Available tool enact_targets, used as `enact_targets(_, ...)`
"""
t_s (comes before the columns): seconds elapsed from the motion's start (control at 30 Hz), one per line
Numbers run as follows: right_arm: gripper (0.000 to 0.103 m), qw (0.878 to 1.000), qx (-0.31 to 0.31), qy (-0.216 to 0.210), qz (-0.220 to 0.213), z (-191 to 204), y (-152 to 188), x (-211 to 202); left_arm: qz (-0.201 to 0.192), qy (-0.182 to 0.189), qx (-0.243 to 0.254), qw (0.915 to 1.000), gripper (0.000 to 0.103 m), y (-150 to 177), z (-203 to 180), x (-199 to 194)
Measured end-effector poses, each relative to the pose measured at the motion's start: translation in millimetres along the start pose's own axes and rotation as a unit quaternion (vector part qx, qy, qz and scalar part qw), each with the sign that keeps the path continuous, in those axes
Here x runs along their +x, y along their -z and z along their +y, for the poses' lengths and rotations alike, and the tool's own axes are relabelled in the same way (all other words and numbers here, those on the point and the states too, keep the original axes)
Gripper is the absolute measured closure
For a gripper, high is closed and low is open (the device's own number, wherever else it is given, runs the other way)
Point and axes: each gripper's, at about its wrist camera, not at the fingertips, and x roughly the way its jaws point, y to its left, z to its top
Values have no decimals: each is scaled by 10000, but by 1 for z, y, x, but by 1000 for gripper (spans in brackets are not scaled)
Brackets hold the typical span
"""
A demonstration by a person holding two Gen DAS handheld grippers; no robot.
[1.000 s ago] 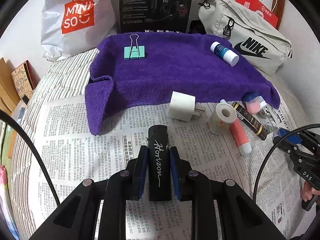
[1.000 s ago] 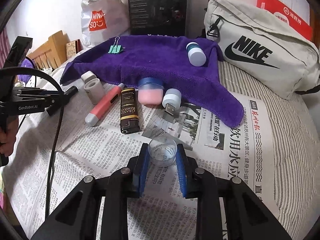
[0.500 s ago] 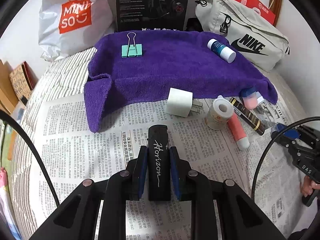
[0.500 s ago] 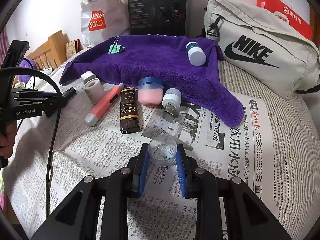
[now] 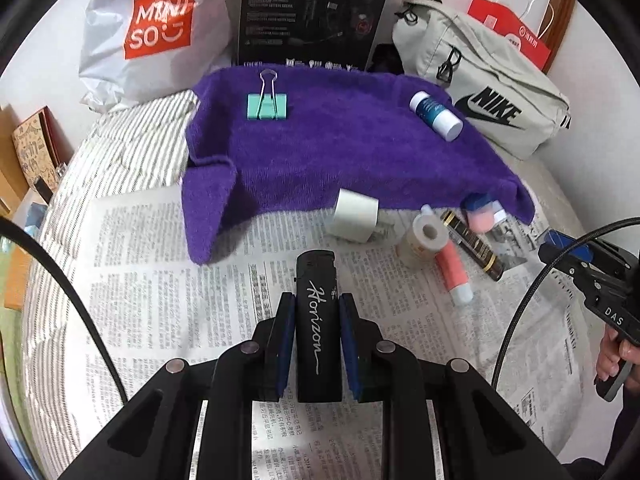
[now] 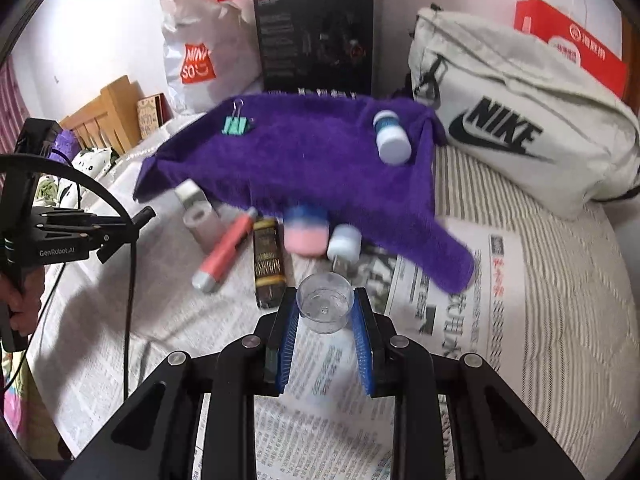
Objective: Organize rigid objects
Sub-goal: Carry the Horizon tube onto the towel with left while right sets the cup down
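Between left gripper (image 5: 316, 320) jaws: black lighter (image 5: 317, 312) marked "Horizon", clamped. Right gripper (image 6: 326, 312) jaws closed on clear cup (image 6: 326, 308). Ahead: purple towel (image 5: 340, 148), "NIKE" bag (image 6: 516, 124).

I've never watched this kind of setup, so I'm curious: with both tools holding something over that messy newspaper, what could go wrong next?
1. The small clear plastic cup sits at the very tips of the right gripper, so it might slip out.
2. The black Horizon lighter sticks out past the left gripper and could bump the white charger plug.
3. The purple towel looks soft and rumpled; things set there may roll.
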Motion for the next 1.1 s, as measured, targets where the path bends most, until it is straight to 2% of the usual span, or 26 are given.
enact_targets(0.27,76,9995,21,-107,-304,-5,-33,-13,-295,78,-87,9995,82,-28,10,-18)
enact_targets(0.47,76,9989,181,-94,-432,-17,-61,-7,-459,-12,-78,9989,82,-55,16,-19)
enact_targets(0.93,76,9988,307,52,-369,-30,-91,19,-526,113,-287,9981,82,-98,39,7)
enact_targets(1.1,76,9990,394,116,-146,-37,-96,43,-539,146,-310,9980,82,-108,43,16)
